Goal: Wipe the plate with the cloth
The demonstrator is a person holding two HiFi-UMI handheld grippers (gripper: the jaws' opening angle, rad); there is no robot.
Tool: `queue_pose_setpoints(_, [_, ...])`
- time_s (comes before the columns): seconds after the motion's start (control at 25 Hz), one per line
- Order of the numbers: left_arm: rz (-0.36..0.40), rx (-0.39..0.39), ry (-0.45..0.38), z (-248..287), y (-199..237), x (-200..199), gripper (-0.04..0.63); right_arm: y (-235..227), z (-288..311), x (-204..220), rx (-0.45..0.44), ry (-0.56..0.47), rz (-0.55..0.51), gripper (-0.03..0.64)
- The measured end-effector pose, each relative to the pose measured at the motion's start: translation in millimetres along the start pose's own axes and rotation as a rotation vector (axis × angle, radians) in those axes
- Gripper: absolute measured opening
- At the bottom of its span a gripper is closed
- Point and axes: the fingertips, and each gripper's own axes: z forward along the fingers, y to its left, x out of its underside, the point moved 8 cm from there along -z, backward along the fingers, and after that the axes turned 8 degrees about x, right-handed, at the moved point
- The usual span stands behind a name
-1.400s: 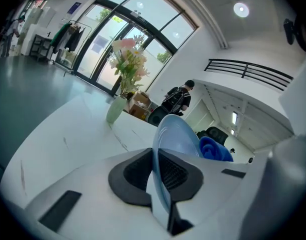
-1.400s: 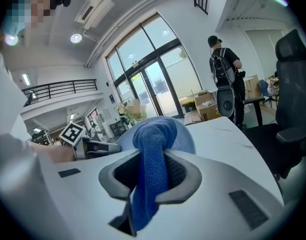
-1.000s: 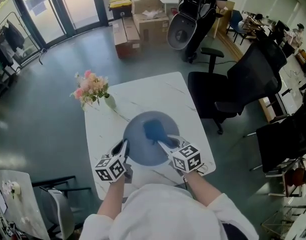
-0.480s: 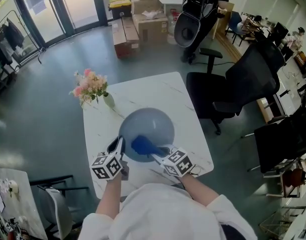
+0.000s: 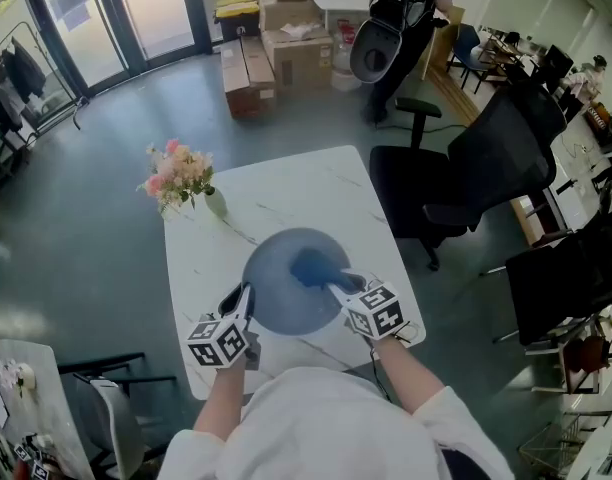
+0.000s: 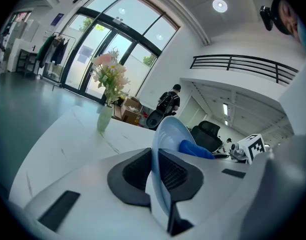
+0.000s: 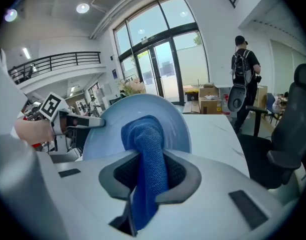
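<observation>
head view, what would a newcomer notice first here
First the pale blue plate over the middle of the white table, its near rim clamped in the left gripper. The right gripper holds a bright blue cloth against it. Pink flowers stand at the table's far left corner.

Pale blue plate (image 5: pixel 281 303) there, deep blue woven cloth (image 5: pixel 308 266); the table (image 5: pixel 316 183) is white marble with thin grey veins. Far left, pink flowers (image 5: pixel 176 173) in a pale green vase (image 5: pixel 216 204); left gripper (image 5: pixel 244 298) and right gripper (image 5: pixel 338 286) both white, black-padded, with black-and-white square markers.
</observation>
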Motion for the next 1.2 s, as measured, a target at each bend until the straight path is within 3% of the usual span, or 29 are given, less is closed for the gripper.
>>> queue_pose_setpoints(0.24, [0.001, 0.008, 0.014, 3.3, -2.7, 0.9, 0.043, 33.7, 16.6, -20.1, -0.1, -0.016, -0.062, 0.092])
queue_pose_setpoints(0.48, [-0.008, -0.01, -0.021, -0.2, 3.3, -6.6, 0.043, 72.1, 23.6, -6.1, -0.219, 0.04, -0.119, 0.092])
queue_pose_setpoints(0.64, [-0.014, -0.026, -0.051, -3.5, 10.1, -14.6, 0.043, 76.2, 22.9, 10.6, -0.24, 0.102, -0.133, 0.092])
queue_pose_setpoints(0.88, [-0.009, -0.035, -0.056, -5.0, 13.6, -15.4, 0.043, 42.9, 11.3, 31.7, -0.15, 0.157, -0.086, 0.092])
queue_pose_setpoints(1.2, [-0.006, -0.005, -0.006, -0.6, 4.1, -0.4, 0.043, -5.8, -1.1, 5.2, 0.055, 0.094, -0.107, 0.092])
